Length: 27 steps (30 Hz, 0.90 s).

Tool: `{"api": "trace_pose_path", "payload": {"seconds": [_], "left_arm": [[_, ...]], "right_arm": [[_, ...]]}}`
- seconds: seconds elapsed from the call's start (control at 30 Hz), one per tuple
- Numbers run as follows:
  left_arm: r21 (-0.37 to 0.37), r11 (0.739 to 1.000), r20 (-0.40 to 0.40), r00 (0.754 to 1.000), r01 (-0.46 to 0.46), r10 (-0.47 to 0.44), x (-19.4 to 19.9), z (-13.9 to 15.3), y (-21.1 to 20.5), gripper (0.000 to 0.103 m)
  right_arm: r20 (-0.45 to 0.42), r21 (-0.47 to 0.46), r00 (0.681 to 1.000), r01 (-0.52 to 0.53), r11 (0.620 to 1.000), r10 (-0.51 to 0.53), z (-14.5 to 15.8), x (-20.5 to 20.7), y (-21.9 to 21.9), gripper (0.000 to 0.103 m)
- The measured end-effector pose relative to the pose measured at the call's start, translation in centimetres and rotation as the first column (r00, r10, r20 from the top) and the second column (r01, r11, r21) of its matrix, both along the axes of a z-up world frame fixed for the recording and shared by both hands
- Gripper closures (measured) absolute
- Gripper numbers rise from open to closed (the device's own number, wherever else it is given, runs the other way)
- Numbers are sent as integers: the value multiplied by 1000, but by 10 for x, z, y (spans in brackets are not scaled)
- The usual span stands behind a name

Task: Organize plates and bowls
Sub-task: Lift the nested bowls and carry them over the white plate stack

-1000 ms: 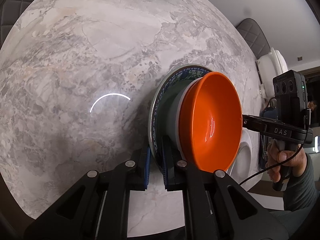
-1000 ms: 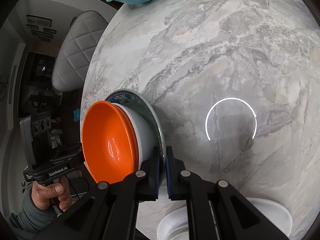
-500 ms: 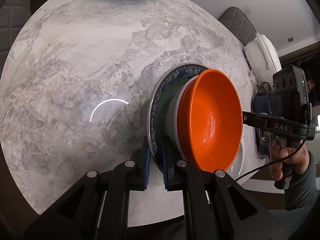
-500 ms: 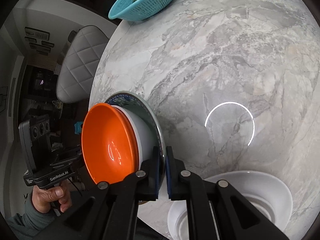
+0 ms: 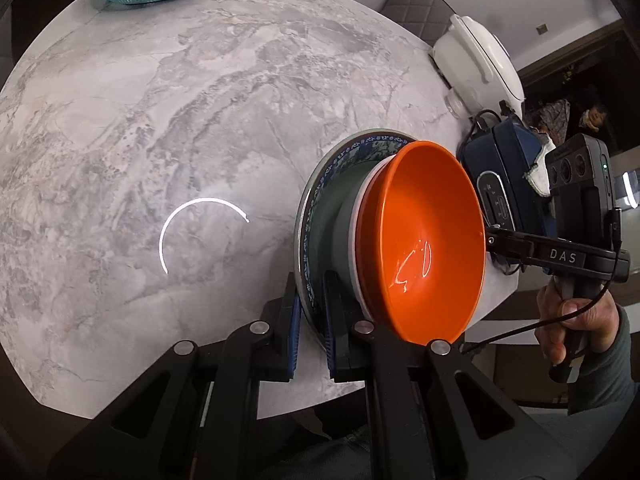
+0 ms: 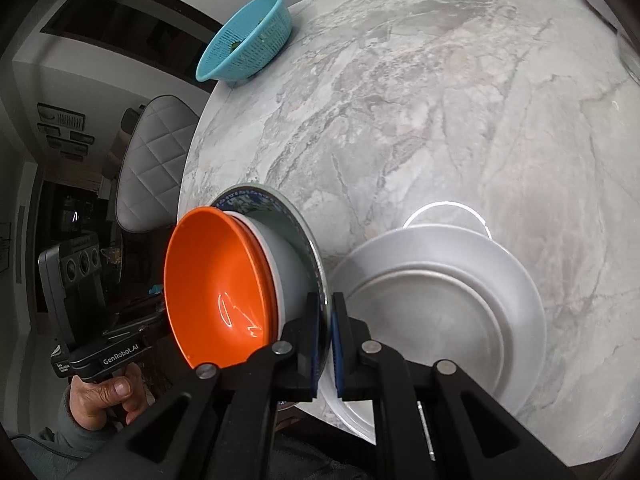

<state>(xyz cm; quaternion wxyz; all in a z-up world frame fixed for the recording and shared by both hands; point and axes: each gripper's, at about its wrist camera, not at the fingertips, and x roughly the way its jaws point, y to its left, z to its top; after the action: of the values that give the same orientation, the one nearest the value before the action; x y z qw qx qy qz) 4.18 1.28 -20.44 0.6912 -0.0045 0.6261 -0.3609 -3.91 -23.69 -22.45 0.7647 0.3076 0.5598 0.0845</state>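
Your left gripper (image 5: 311, 334) is pinched narrow on the near rim of the blue-patterned plate (image 5: 344, 152), and your right gripper (image 6: 325, 340) is pinched the same way on the opposite rim, so you carry the plate between both tools, clear of the marble table (image 5: 168, 120). Stacked on the plate is a white bowl (image 6: 280, 256), and nested in that an orange bowl (image 5: 424, 240), its rim nearly touching the right tool's arm in the left view.

The step in hand looks like carrying this stack to a resting place. Just beyond and below your right gripper lies a white plate (image 6: 516, 288) on the table, the likely target, though that is a judgement.

Next you need to keep both grips even and the plate level, since the bowls only rest loose on it, then lower both tools together. Farther out, at the far edge, sits a teal basket (image 6: 248, 40); a white pot (image 5: 476, 60) stands off to the right.
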Motion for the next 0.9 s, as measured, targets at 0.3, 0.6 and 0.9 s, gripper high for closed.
{"api": "trace_pose_path", "payload": {"seconds": [0.3, 0.6, 0.9], "left_arm": [[40, 999, -21, 1000, 20, -20, -63, -23, -55, 95], [88, 996, -10, 1000, 24, -23, -75, -49, -82, 95], [113, 993, -20, 1000, 15, -13, -71, -68, -86, 95]], "right_arm": [[-30, 29, 998, 51, 998, -50, -25, -64, -45, 95], [-53, 34, 998, 49, 998, -47, -53, -81, -70, 95], [-70, 24, 997, 29, 999, -27, -68, -80, -77, 95]]}}
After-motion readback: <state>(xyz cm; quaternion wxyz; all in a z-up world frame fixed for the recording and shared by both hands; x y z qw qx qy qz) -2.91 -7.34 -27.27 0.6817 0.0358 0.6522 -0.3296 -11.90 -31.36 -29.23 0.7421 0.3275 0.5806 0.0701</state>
